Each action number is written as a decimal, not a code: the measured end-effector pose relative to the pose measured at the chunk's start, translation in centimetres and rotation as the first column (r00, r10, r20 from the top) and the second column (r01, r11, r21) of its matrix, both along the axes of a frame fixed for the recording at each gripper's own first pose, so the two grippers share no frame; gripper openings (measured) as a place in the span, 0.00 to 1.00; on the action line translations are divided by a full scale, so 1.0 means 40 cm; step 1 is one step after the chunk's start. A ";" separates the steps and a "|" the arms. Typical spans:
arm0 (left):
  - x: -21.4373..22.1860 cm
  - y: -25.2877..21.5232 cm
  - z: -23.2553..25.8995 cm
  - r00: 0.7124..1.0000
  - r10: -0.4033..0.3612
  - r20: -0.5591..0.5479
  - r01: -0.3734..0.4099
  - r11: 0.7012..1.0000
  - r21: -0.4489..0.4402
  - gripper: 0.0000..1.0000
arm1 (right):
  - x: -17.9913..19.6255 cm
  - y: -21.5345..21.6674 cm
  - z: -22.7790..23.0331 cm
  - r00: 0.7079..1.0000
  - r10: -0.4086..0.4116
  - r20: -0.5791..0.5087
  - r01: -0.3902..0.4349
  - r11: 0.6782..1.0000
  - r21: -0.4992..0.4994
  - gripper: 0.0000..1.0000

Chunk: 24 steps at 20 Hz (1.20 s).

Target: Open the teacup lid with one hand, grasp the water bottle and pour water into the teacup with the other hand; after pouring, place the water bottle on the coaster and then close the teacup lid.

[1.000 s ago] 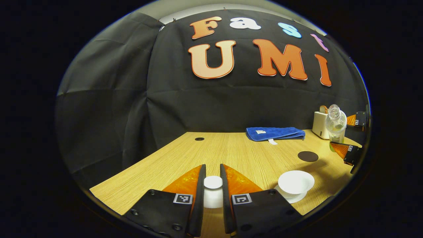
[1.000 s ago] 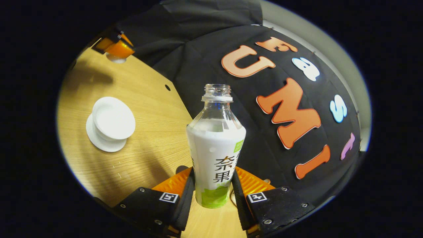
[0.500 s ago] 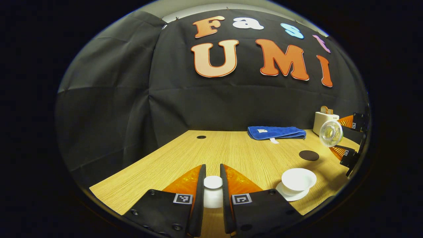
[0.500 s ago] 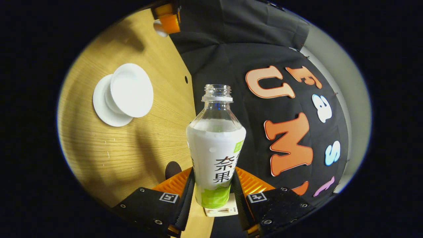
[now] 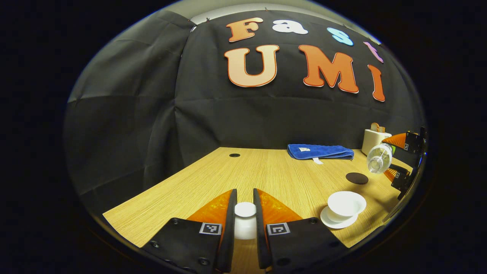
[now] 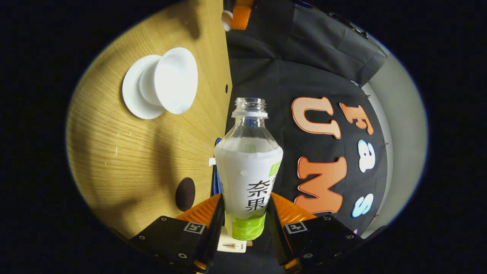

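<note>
My left gripper [image 5: 245, 195] is shut on the white teacup lid [image 5: 245, 210], held low over the table's near left part. The open white teacup [image 5: 346, 203] stands on its saucer [image 5: 330, 223] to the right. Beyond the teacup, my right gripper [image 5: 395, 158] holds the water bottle [image 5: 378, 158] tipped over, with its open mouth toward the cup. In the right gripper view my right gripper [image 6: 245, 212] is shut on the labelled bottle [image 6: 248, 175]. There the teacup [image 6: 175, 85] lies ahead to the left and the dark round coaster [image 6: 185, 194] is near the fingers.
A folded blue towel [image 5: 319, 151] lies at the table's back edge. A white box [image 5: 374, 139] stands beside it at the far right. The coaster [image 5: 356, 178] sits between towel and teacup. A cable hole [image 5: 234, 155] is at the back left.
The right gripper has rolled further, taking the bottle from near upright to strongly tipped, mouth toward the teacup. The left gripper has stayed put with the lid.
</note>
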<state>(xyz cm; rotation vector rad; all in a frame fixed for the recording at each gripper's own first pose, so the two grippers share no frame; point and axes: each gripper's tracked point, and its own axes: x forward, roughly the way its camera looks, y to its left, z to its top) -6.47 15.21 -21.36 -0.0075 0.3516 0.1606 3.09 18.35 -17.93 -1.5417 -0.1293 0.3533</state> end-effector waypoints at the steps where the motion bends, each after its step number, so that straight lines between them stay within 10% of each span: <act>1: -0.001 0.003 0.000 1.000 0.002 -0.001 -0.002 1.000 0.002 0.29 | 0.004 0.000 0.005 1.000 0.009 0.011 -0.009 1.000 -0.014 0.61; 24: -0.020 0.032 0.017 1.000 0.023 0.010 -0.023 1.000 0.005 0.29 | 0.055 0.022 0.148 0.962 0.131 0.241 -0.087 0.979 -0.185 0.61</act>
